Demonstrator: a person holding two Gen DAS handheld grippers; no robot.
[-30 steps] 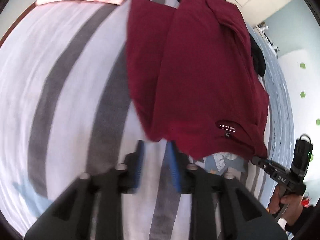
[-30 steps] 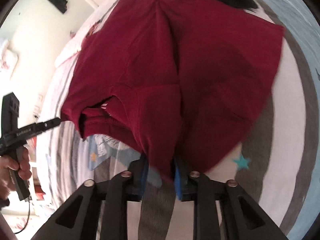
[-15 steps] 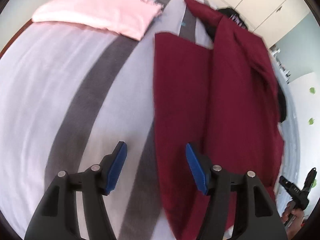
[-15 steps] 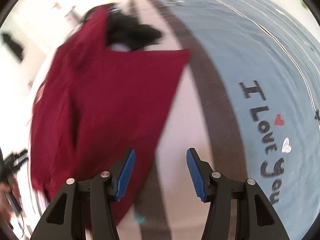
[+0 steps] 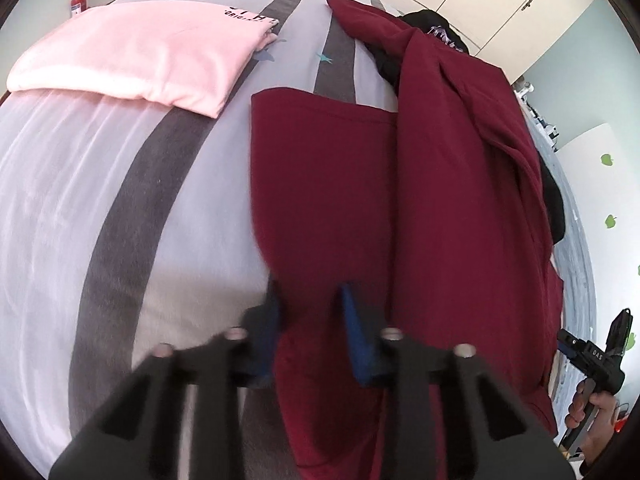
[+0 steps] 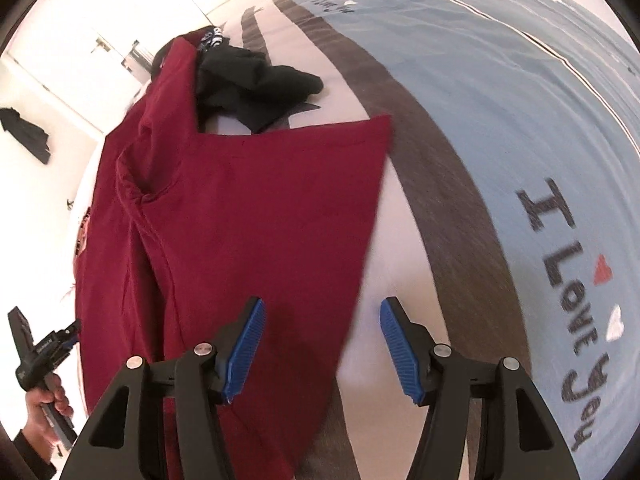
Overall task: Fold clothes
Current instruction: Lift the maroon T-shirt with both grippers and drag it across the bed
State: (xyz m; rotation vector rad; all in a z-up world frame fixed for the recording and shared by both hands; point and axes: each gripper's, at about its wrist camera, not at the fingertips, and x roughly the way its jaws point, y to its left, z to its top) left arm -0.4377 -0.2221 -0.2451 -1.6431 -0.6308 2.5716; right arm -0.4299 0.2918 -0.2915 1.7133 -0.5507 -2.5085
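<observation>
A maroon garment [image 5: 400, 200] lies spread lengthwise on the striped bed cover [image 5: 120, 200], with one side folded over along its middle. My left gripper [image 5: 312, 324] has its blue pads drawn close on the garment's near left edge, cloth between them. In the right wrist view the same maroon garment [image 6: 260, 220] reaches under my right gripper [image 6: 324, 344], which stands open over its near right edge. Each gripper appears in the other's view, held by a hand: the right gripper [image 5: 588, 356] and the left gripper [image 6: 44, 352].
A folded pink garment [image 5: 140, 56] lies at the far left of the bed. A black garment [image 6: 256, 84] is bunched at the maroon one's far end. Right of it the cover turns blue with "I Love You" lettering [image 6: 560, 240]. Cupboards stand behind.
One second ago both grippers held the garment's near hem. Half a second ago both were open with the garment laid down. Now the left pads have drawn in on the left edge; the right stays open.
</observation>
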